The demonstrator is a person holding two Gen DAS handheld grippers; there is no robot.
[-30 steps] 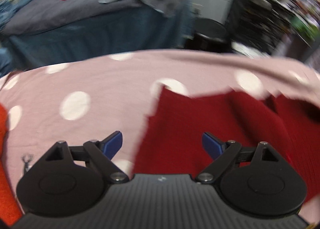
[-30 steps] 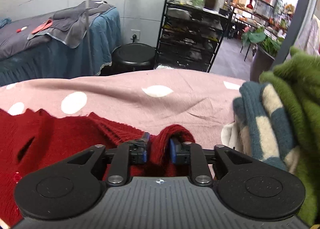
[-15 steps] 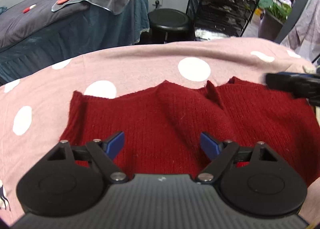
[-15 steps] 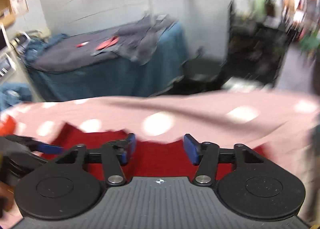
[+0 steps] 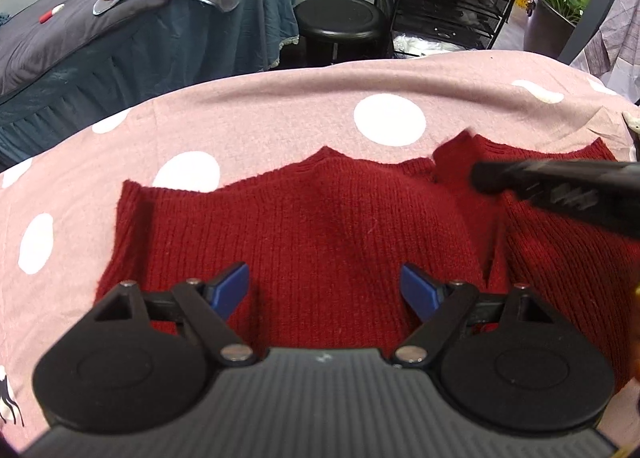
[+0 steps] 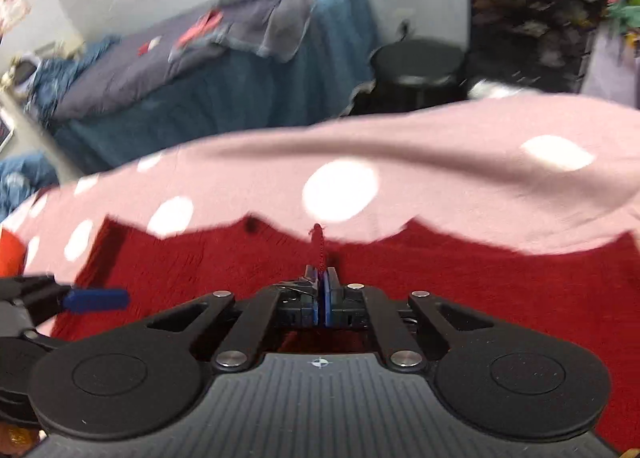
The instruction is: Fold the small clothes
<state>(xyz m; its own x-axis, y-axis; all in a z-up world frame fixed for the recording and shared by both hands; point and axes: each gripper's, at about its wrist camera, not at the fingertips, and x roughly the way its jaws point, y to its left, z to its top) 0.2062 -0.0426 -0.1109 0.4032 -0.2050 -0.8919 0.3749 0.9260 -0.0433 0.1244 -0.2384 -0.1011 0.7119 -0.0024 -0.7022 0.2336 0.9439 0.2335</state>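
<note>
A dark red ribbed knit sweater [image 5: 328,234] is lying spread flat on the pink white-dotted cloth [image 5: 280,109], its wavy far edge pointing toward twelve o'clock, a raised fold standing at two o'clock.

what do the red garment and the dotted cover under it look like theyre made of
Red garment: knitted yarn, probably wool or acrylic, matte and fuzzy; vertical ribs and loose fibres show.
Dotted cover: thin woven or jersey cloth, likely cotton, matte pink with white dots; soft creases, no sheen.

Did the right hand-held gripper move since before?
Yes. The right hand-held gripper swung left along the red sweater, away from the green and striped clothes once beside it.
</note>
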